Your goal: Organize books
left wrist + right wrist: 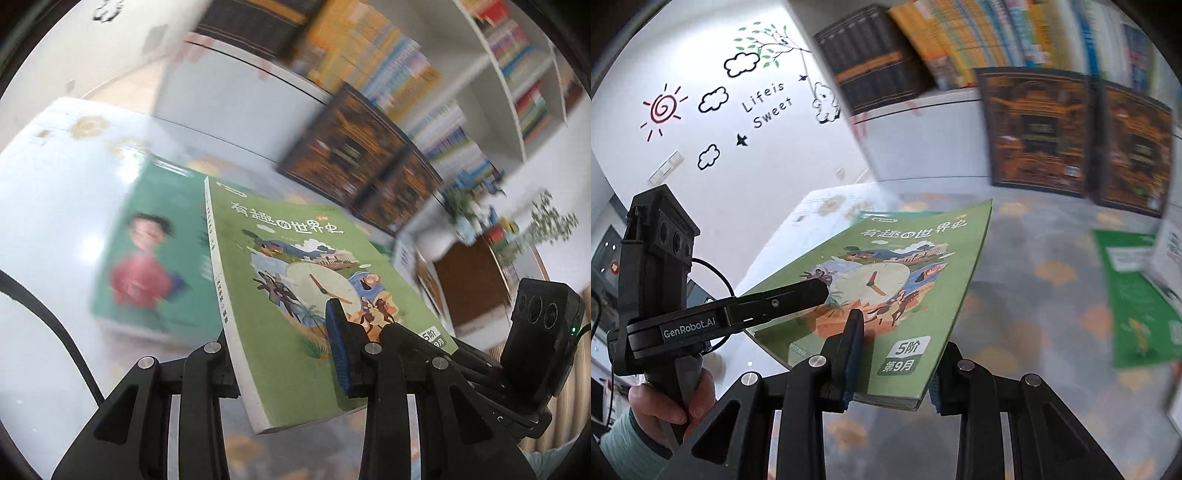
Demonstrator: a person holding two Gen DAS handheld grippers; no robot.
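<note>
**A:** Where is the green book (295, 295) at this moment?

**B:** It sits in the middle of both views, lifted clear of the glossy tabletop (48, 206) and tilted. In the left wrist view its white spine runs down the centre-left of the frame, with the cover and its clock drawing facing up.

**A:** What does the left claw (284, 354) have hold of?

**B:** That book. Its jaws are closed down to the book's thickness, one blue-padded finger on the cover at lower centre and the other finger behind the spine side.

**A:** And the right claw (894, 369)?

**B:** It grips the same book at the bottom corner, near the white label. In the right wrist view one padded finger presses on the cover at lower centre, and the other sits under the book at the right edge.

**A:** Is the left claw seen from there too?

**B:** Yes, at the lower left of that frame, held by a hand (665, 402) in a pale sleeve, with its finger reaching onto the cover's left side.

**A:** What else is around?

**B:** Another book (151, 258), green with a figure in red, lies flat on the tabletop at the left of the left wrist view, blurred. A bookshelf (509, 74) full of coloured spines fills the upper right, and two dark boxed books (1071, 136) stand upright at the back of the tabletop. A green booklet (1137, 295) lies at the right edge of the right wrist view.
</note>
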